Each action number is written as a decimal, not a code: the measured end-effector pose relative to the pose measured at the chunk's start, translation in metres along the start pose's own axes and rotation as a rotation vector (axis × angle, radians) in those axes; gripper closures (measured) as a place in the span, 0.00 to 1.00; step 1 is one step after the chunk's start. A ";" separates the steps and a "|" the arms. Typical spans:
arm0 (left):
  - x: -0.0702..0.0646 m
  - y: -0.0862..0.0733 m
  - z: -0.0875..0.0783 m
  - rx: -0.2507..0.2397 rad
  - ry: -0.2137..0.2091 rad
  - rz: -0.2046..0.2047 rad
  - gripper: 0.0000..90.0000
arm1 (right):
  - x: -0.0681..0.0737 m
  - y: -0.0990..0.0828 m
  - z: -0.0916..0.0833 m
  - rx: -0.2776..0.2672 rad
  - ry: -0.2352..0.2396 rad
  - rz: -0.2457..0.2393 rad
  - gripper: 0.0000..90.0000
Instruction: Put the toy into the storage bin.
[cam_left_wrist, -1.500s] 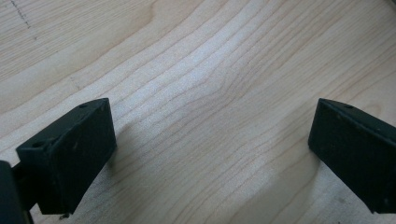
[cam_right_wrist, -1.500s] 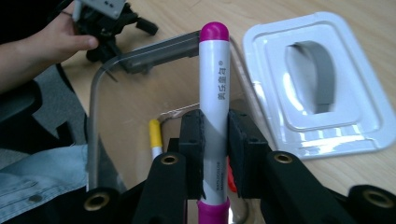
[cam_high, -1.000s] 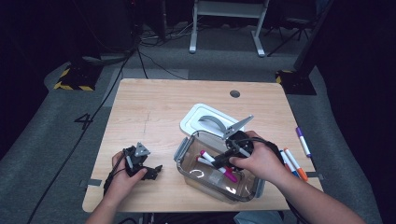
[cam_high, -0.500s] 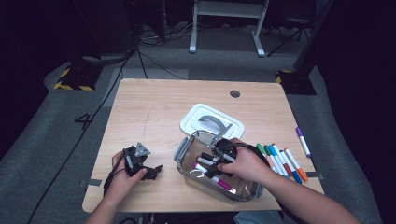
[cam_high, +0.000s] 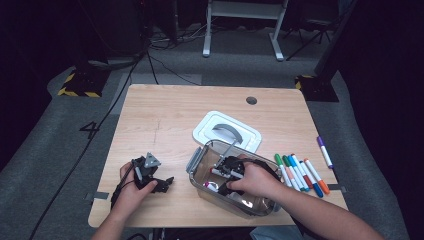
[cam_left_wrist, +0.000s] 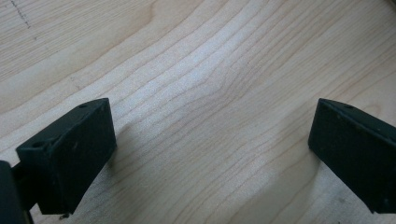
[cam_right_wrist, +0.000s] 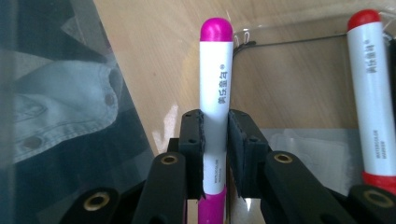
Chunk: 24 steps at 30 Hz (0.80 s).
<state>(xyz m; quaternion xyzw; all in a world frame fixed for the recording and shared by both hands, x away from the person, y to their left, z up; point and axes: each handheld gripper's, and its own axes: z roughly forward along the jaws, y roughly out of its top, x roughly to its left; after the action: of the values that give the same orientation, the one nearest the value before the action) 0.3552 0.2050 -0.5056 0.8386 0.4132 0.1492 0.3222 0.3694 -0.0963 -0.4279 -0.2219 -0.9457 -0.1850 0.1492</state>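
Note:
My right gripper (cam_right_wrist: 215, 126) is shut on a white marker with magenta ends (cam_right_wrist: 215, 88), pinched around its middle. In the high view the right gripper (cam_high: 227, 172) is down inside a clear plastic container (cam_high: 199, 162) near the table's front edge, and the magenta marker (cam_high: 212, 186) pokes out toward the container's front-left wall. A red-capped marker (cam_right_wrist: 373, 93) lies in the container beside it. My left gripper (cam_high: 167, 181) rests at the table's front left, open. Between its wide jaws (cam_left_wrist: 215, 140) there is only bare wood.
The container's white lid (cam_high: 227, 131) lies just behind it. Several coloured markers (cam_high: 300, 172) lie in a row to the container's right, with a purple one (cam_high: 325, 152) farther right near the table edge. A dark cable hole (cam_high: 251, 100) sits near the back edge.
My right hand has come down and leftward into the container with the magenta marker, uncovering the row of markers on the right. The left hand has stayed put.

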 end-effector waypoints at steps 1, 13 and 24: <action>0.000 0.000 0.000 0.000 0.001 0.000 0.01 | 0.000 0.000 0.002 0.003 0.001 0.001 0.86; 0.000 0.000 0.000 0.000 0.000 0.001 0.01 | -0.011 0.002 0.008 -0.129 0.005 0.032 0.61; 0.000 0.000 0.000 0.000 0.001 0.000 0.01 | -0.009 -0.006 -0.055 -0.348 -0.159 -0.012 0.61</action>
<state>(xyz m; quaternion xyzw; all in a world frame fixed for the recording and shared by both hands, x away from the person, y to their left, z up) 0.3551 0.2049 -0.5056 0.8385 0.4134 0.1495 0.3220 0.3850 -0.1280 -0.3838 -0.2525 -0.9095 -0.3287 0.0322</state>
